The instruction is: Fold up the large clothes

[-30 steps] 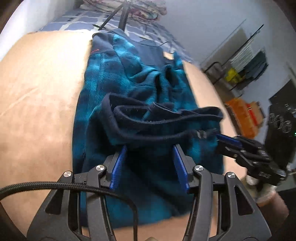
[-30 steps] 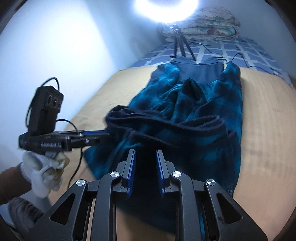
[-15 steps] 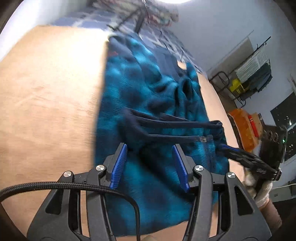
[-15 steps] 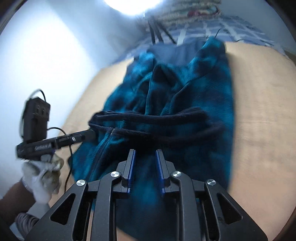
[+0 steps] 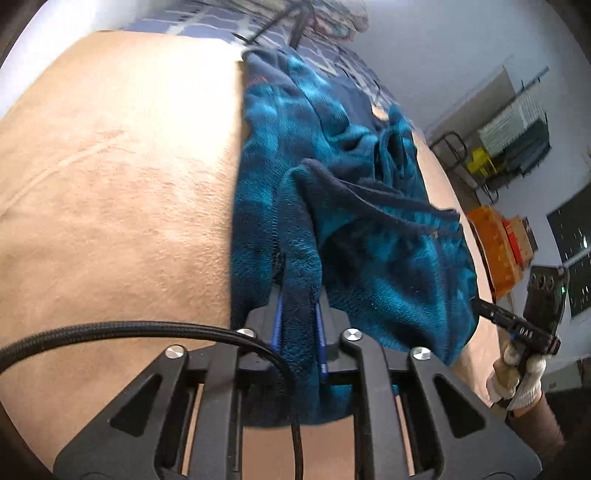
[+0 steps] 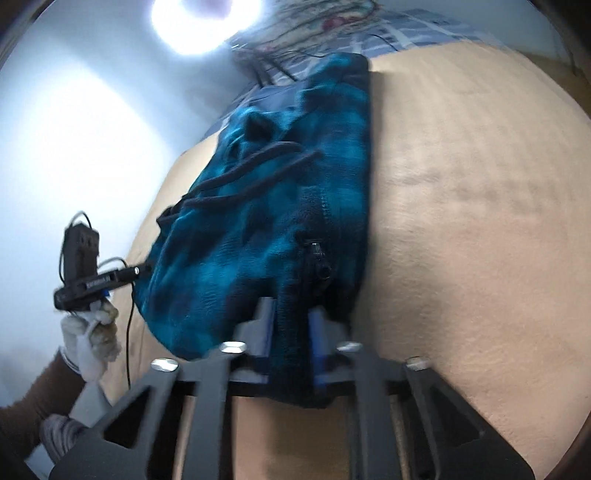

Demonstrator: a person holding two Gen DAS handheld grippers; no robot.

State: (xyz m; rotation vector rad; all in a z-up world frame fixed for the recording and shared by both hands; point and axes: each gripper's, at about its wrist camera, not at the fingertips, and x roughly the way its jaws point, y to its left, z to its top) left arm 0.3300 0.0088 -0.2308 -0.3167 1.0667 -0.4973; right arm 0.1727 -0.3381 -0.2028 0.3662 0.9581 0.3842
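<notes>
A teal and navy plaid fleece jacket (image 5: 369,258) lies lengthwise on a tan bed cover (image 5: 110,184), its dark hem nearest me. My left gripper (image 5: 298,295) is at the hem's left corner, jaws closing, with a fold of fleece pinched between the blue pads. My right gripper (image 6: 291,306) is at the right corner beside the zipper of the jacket (image 6: 258,221), jaws closing on a fold too. Each gripper shows in the other's view, the right gripper (image 5: 476,302) and the left gripper (image 6: 136,271), both at the hem's edge.
White-gloved hands (image 5: 517,373) (image 6: 88,339) hold the grippers. A ring light (image 6: 199,22) on a tripod (image 5: 295,22) stands at the bed's far end, by folded quilts and a checked sheet (image 5: 192,22). An orange box (image 5: 495,251) and a rack (image 5: 517,140) stand right of the bed.
Both grippers came down to the jacket's near hem and their jaws closed on the fleece. Earlier they stood open just short of it. The bunched hem folds now lie flatter.
</notes>
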